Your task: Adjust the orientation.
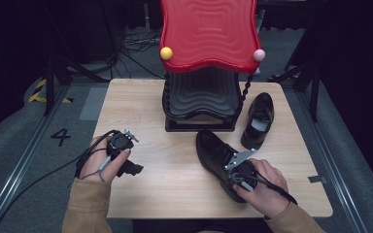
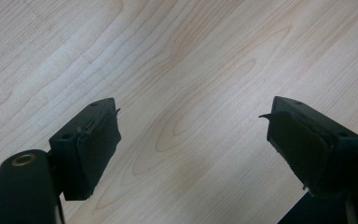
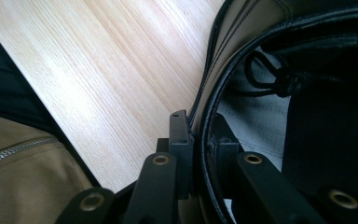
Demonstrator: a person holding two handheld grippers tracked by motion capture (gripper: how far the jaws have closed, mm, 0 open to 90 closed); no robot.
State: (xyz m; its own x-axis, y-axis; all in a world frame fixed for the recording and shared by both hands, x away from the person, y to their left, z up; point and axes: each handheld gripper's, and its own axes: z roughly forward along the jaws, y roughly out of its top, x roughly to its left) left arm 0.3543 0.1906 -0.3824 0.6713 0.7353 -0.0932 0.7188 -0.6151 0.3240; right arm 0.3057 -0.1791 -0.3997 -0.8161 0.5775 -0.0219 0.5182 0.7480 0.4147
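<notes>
Right gripper [image 3: 200, 154]: jaws pinch near shoe [image 1: 218, 158] collar, lower right.
Left gripper [image 2: 193, 140]: wide open, empty, lower left.
Risk: thin collar grip; shoe could slip or swing when lifted.

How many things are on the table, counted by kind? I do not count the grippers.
Black leather shoes: 2, the near shoe whose collar the right gripper pinches, and the far shoe beside the rack.
Shoe racks with a red top: 1, the rack at the back of the table.
Total: 3
</notes>
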